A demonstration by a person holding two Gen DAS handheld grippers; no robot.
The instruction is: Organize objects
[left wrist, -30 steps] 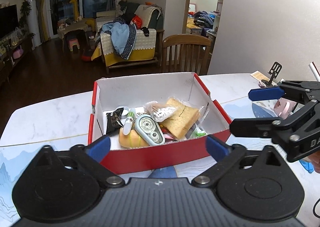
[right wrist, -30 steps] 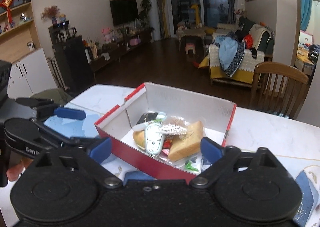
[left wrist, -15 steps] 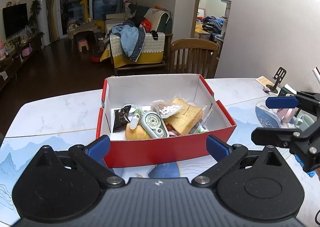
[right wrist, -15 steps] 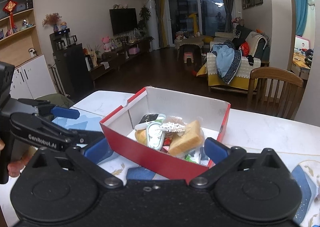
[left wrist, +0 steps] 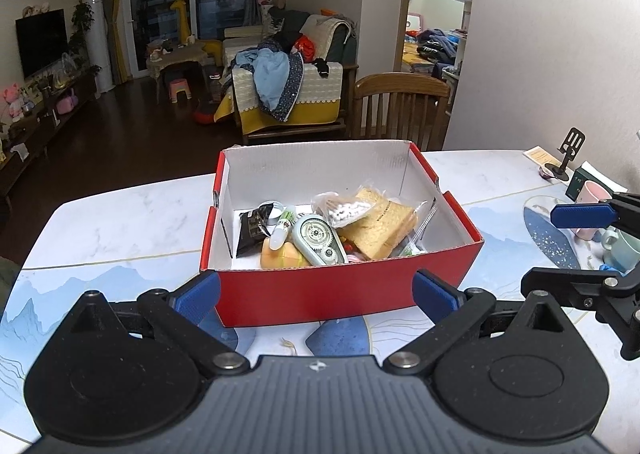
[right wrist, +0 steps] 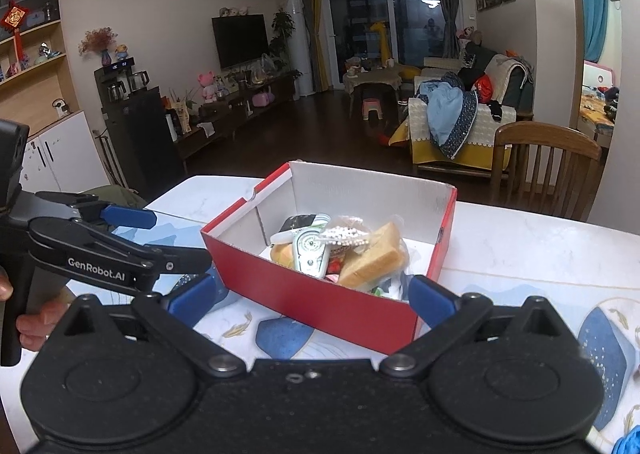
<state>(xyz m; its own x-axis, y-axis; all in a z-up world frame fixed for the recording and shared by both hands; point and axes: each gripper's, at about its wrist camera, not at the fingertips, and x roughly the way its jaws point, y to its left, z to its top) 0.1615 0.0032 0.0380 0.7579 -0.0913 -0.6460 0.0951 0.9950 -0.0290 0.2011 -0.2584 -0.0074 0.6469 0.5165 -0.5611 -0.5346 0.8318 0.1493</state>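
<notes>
Both tongs, left (left wrist: 316, 290) and right (right wrist: 312, 296), released and empty, have withdrawn from the red box (left wrist: 344, 290).

We see the right gripper (right wrist: 312, 300) at the bottom of the frame, blue-padded fingers (right wrist: 430, 300) spread wide with nothing between them. Just beyond sits the red box (right wrist: 320, 296) on the marble-patterned table (right wrist: 540, 250), lid off. Inside we note a slice of bread (right wrist: 370, 256), a correction tape dispenser (right wrist: 308, 258), a bag of cotton swabs (right wrist: 346, 234) and a dark packet (right wrist: 300, 221), piled together. At the left the left gripper (right wrist: 176, 234) hovers near the box's corner, fingers apart, a person's hand (right wrist: 36, 324) on its handle. A wooden chair (right wrist: 546, 166) stands behind the table.
</notes>
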